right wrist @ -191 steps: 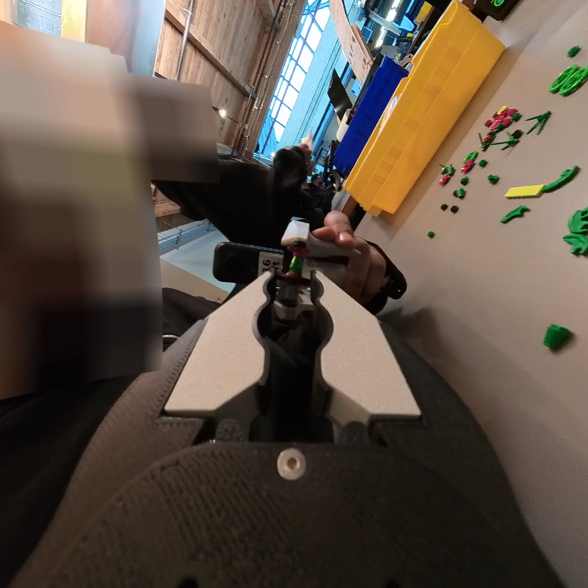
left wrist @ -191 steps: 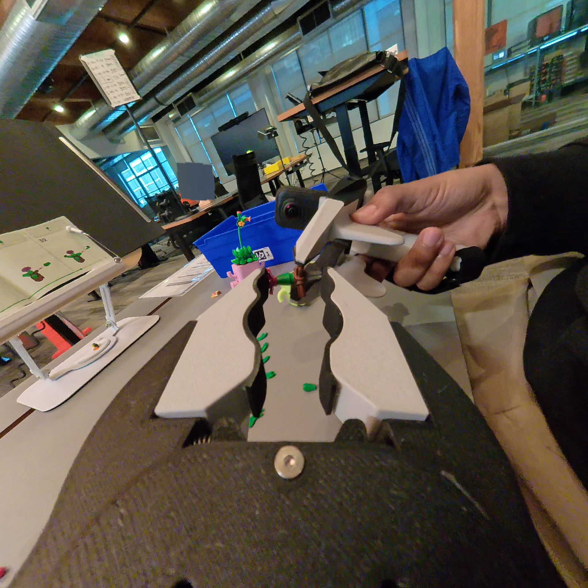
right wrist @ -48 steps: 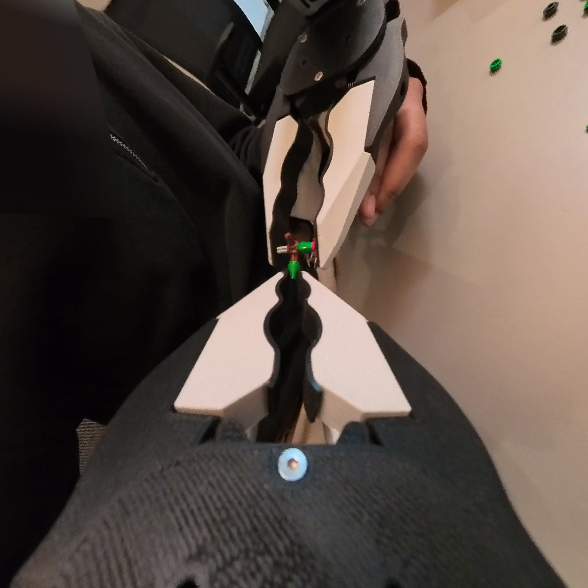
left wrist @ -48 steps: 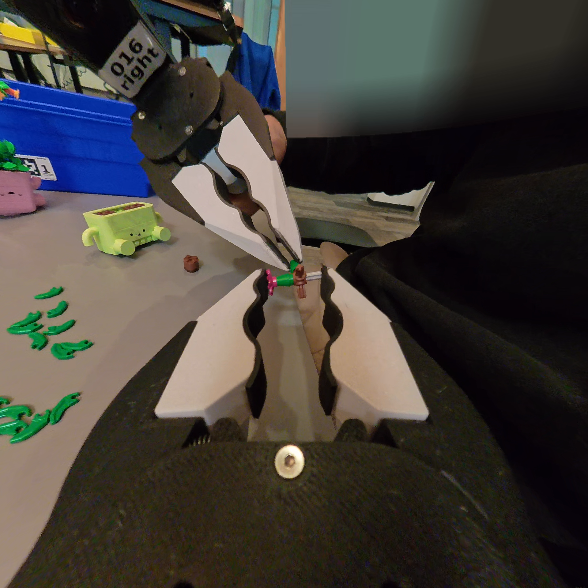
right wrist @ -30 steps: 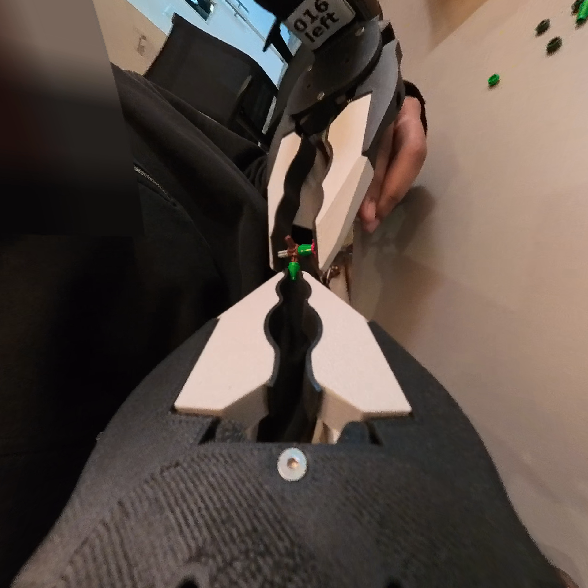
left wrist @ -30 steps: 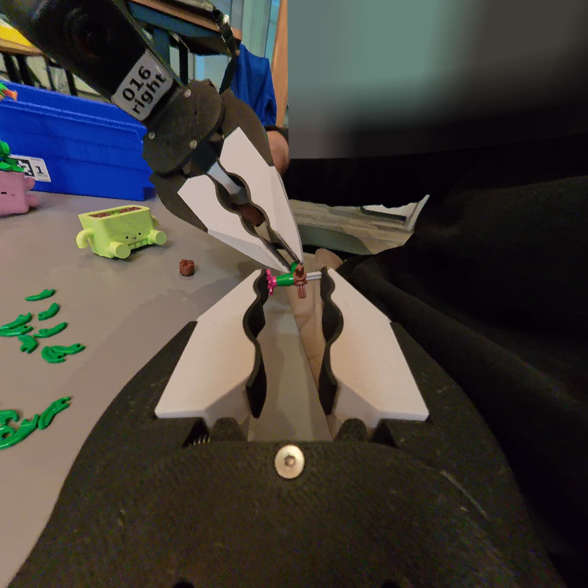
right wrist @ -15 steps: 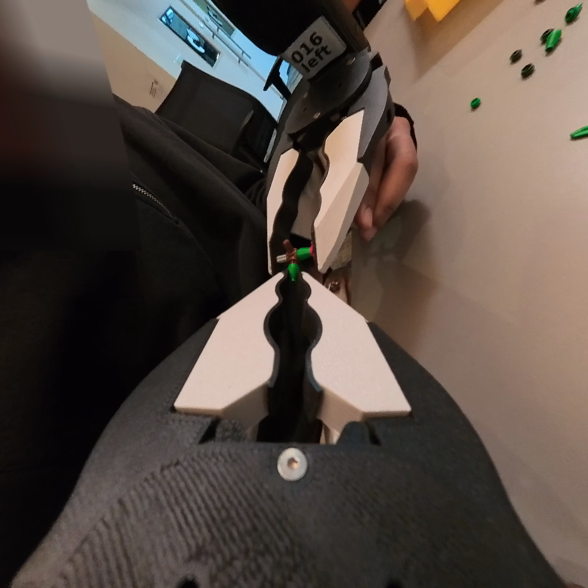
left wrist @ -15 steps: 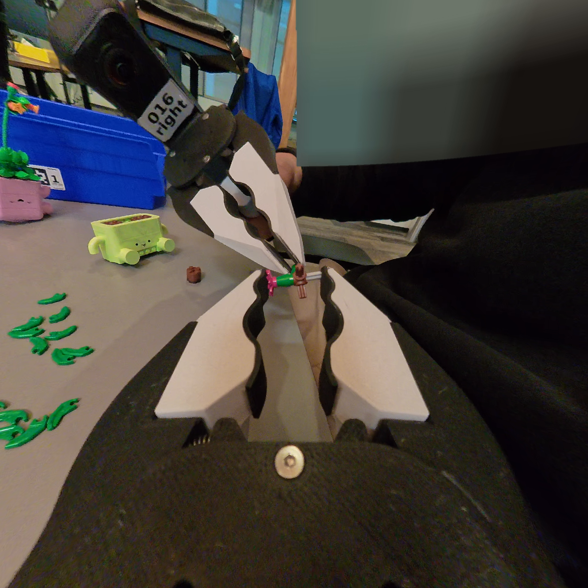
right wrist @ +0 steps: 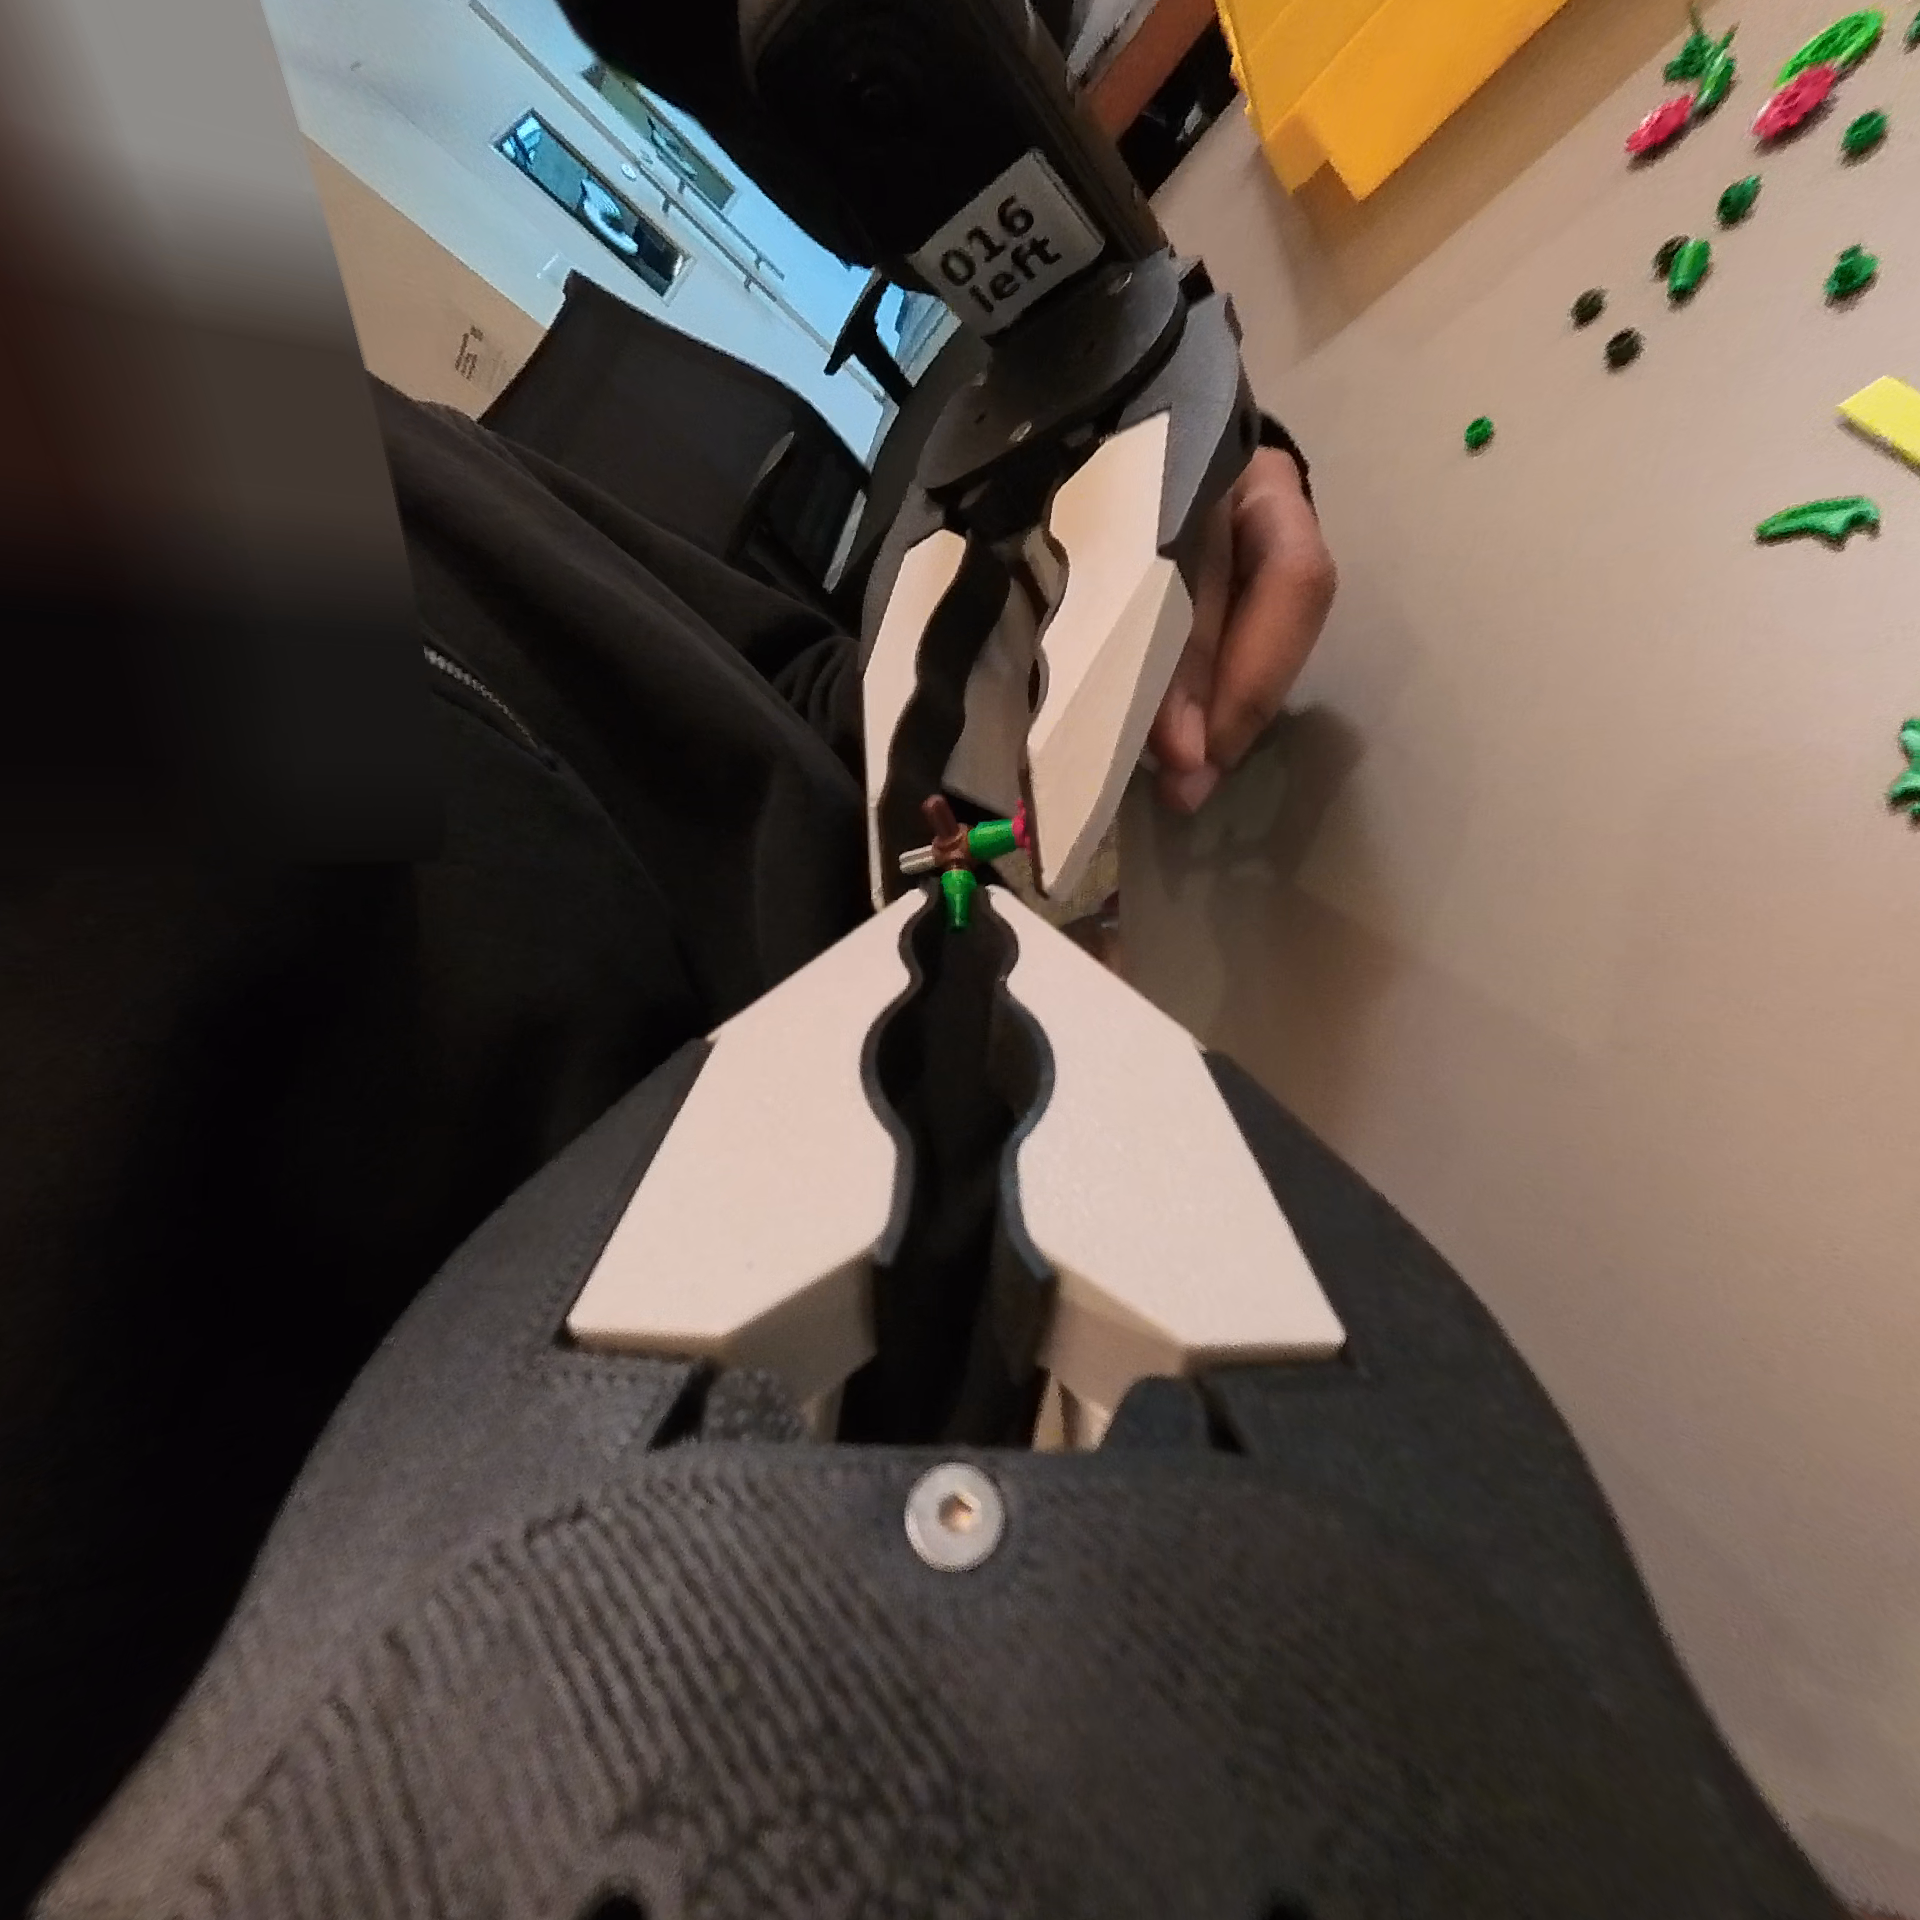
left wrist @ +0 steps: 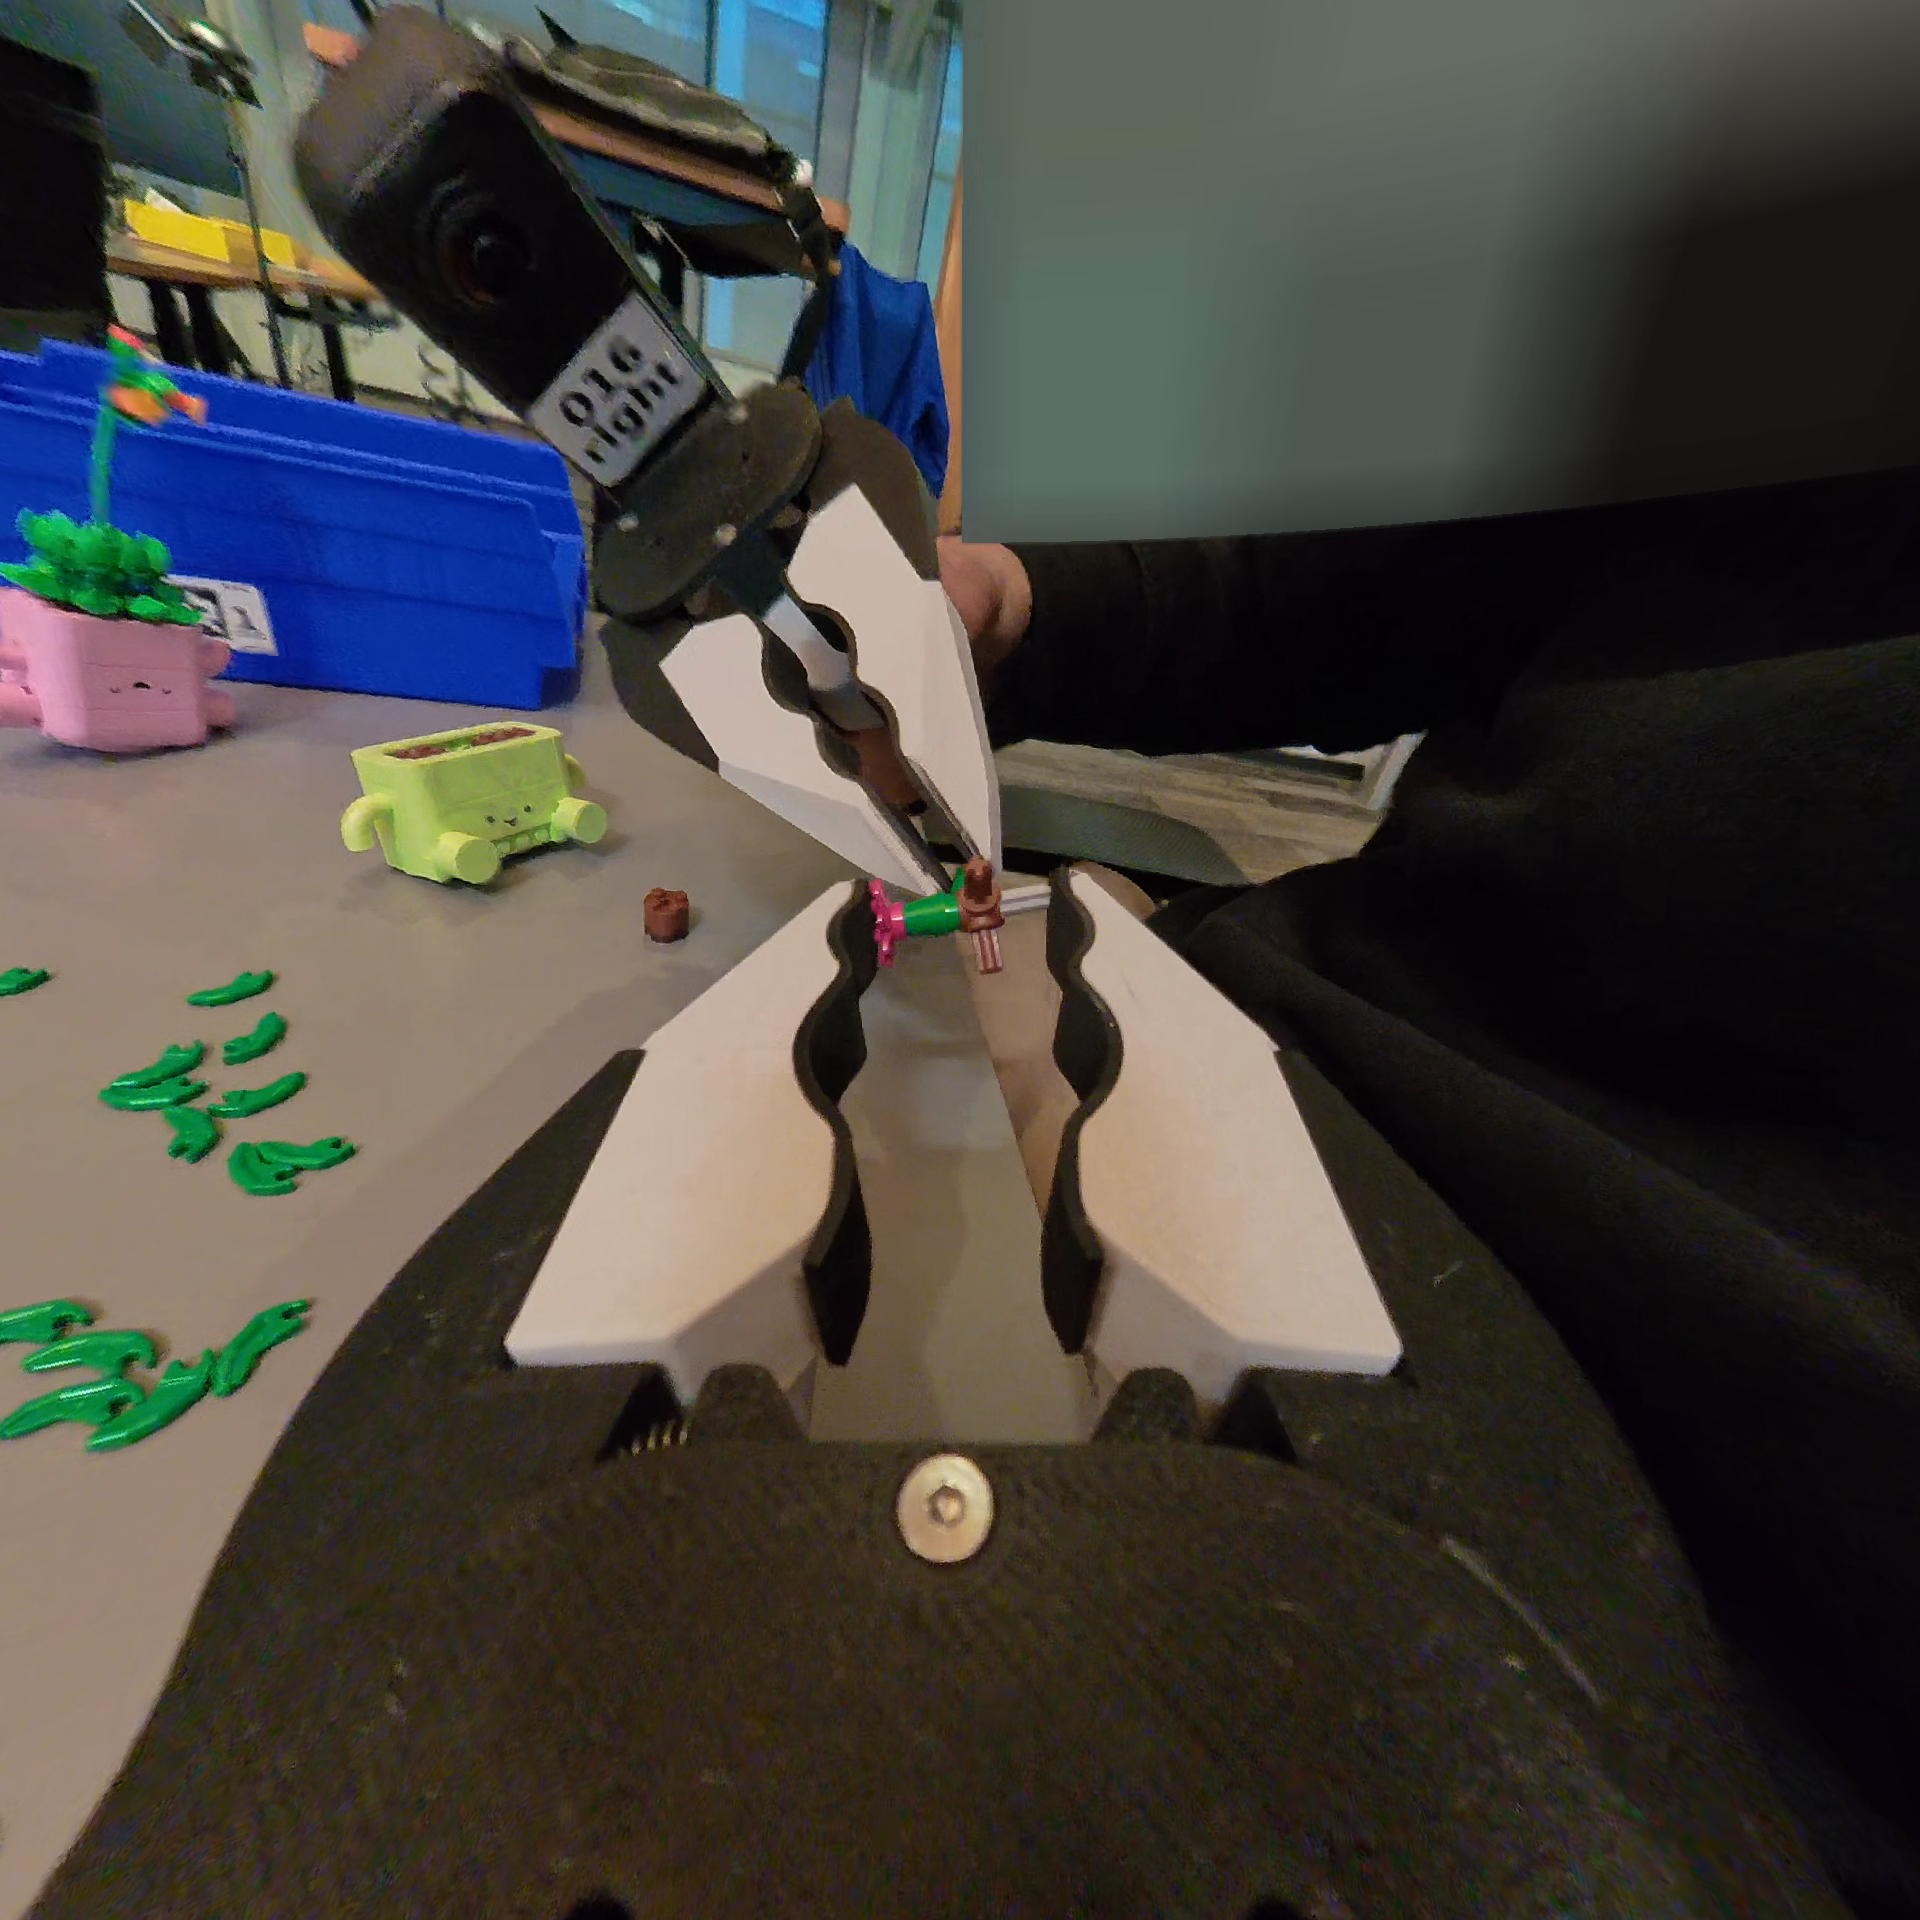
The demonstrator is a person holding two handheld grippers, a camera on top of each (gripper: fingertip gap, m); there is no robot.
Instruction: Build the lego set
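My left gripper [left wrist: 961, 914] is shut on a small flower stem [left wrist: 935, 914]: a magenta blossom, a green cone, a brown joint and a grey bar, held crosswise between the fingertips. My right gripper [right wrist: 956, 899] is shut on a small green cone piece [right wrist: 956, 896] and presses its tip against the brown joint [right wrist: 948, 847]. In the left wrist view the right gripper [left wrist: 951, 878] comes down from the upper left onto the stem. In the right wrist view the left gripper [right wrist: 971, 852] faces mine, with a hand behind it. Both are held above the table's near edge, in front of a person in black.
A lime pot [left wrist: 468, 795], a pink pot with a plant [left wrist: 114, 675], a blue bin [left wrist: 364, 561], a loose brown stud [left wrist: 667, 914] and several green leaves [left wrist: 208, 1091] are on the grey table. A yellow bin [right wrist: 1371, 94], a yellow plate [right wrist: 1886, 421] and scattered green and red pieces show beside it. My left and right fingertips are right by each other. From either gripper's tips it is about 15 centimetres to the loose brown stud [left wrist: 667, 914].
Both grippers keep their hold and stay tip to tip. The pair has shifted and tilted a little, so the right gripper's camera and more of the table now show.
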